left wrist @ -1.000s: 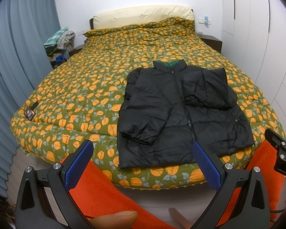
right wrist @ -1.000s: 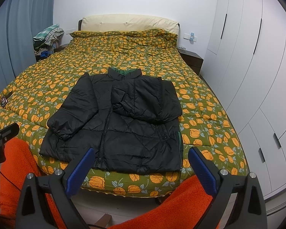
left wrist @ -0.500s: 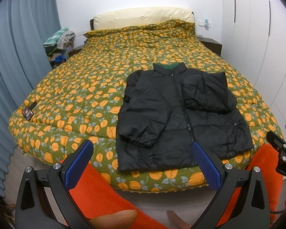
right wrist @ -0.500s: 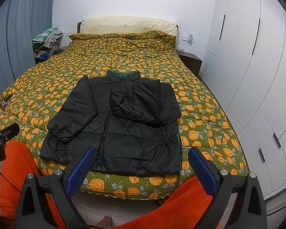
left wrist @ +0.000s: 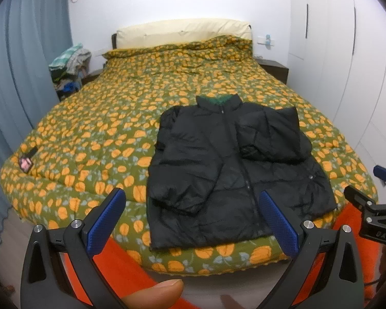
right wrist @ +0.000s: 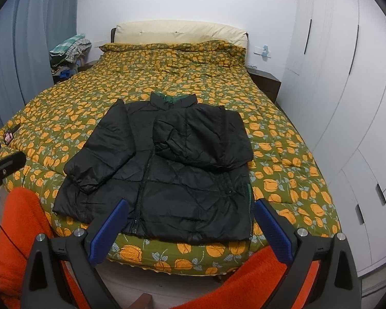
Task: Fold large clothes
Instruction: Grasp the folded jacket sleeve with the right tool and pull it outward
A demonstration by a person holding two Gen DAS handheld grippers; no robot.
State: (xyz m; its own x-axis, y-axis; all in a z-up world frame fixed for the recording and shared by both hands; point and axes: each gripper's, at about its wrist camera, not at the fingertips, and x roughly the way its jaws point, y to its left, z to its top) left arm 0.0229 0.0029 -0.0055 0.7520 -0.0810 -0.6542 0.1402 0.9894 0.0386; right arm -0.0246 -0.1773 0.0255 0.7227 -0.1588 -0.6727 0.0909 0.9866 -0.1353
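A black puffer jacket (left wrist: 234, 170) lies flat, zipped, collar away from me, near the foot of the bed (left wrist: 95, 139); it also shows in the right wrist view (right wrist: 172, 170). Its right sleeve is folded across the chest; its left sleeve lies down along the body. My left gripper (left wrist: 193, 221) is open and empty, held back from the bed's foot, in front of the jacket's hem. My right gripper (right wrist: 190, 231) is open and empty, also short of the hem. Each gripper shows at the edge of the other's view.
The bed has a green quilt with orange flowers (right wrist: 283, 154) and a cream headboard (right wrist: 180, 31). White wardrobe doors (right wrist: 347, 90) line the right. Blue curtains (left wrist: 18, 77) and a pile of clothes (left wrist: 69, 64) stand at left. Orange sleeves (right wrist: 20, 231) cover my arms.
Both grippers have drawn back and risen slightly, so the jacket and bed sit a little farther away and lower in view. The jacket has not moved.
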